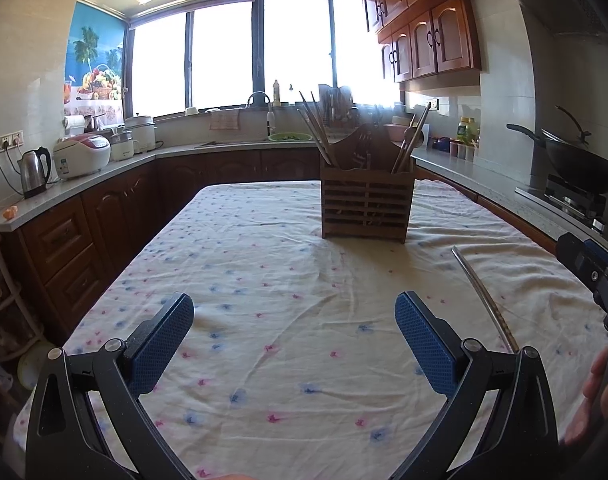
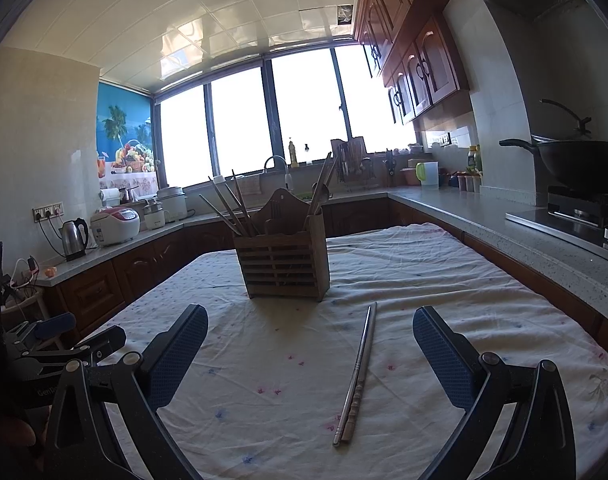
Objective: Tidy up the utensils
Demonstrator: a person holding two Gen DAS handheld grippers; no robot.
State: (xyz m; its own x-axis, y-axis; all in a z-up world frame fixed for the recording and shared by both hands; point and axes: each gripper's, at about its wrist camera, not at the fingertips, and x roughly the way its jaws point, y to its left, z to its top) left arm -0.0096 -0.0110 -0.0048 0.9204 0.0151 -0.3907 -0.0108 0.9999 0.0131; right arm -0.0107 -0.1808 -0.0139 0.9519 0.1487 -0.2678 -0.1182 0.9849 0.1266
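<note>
A slatted wooden utensil holder [image 1: 367, 200] [image 2: 284, 262] stands on the cloth-covered table [image 1: 264, 280] [image 2: 423, 280], with wooden chopsticks [image 2: 230, 210] leaning out of its left side and a spoon with more sticks [image 2: 321, 192] on its right. A pair of metal chopsticks [image 2: 357, 376] [image 1: 485, 300] lies flat on the cloth in front of the holder. My right gripper [image 2: 309, 348] hovers open over the near end of the pair, which lies between its fingers without touching them. My left gripper [image 1: 294, 340] is open above bare cloth, left of the metal chopsticks.
Counters wrap around the table: a kettle [image 1: 34, 172] and rice cookers [image 1: 82, 156] on the left, a sink [image 1: 264, 136] under the window, a wok on a stove [image 1: 579, 168] at the right. A person's hand [image 1: 591, 396] shows at the right edge.
</note>
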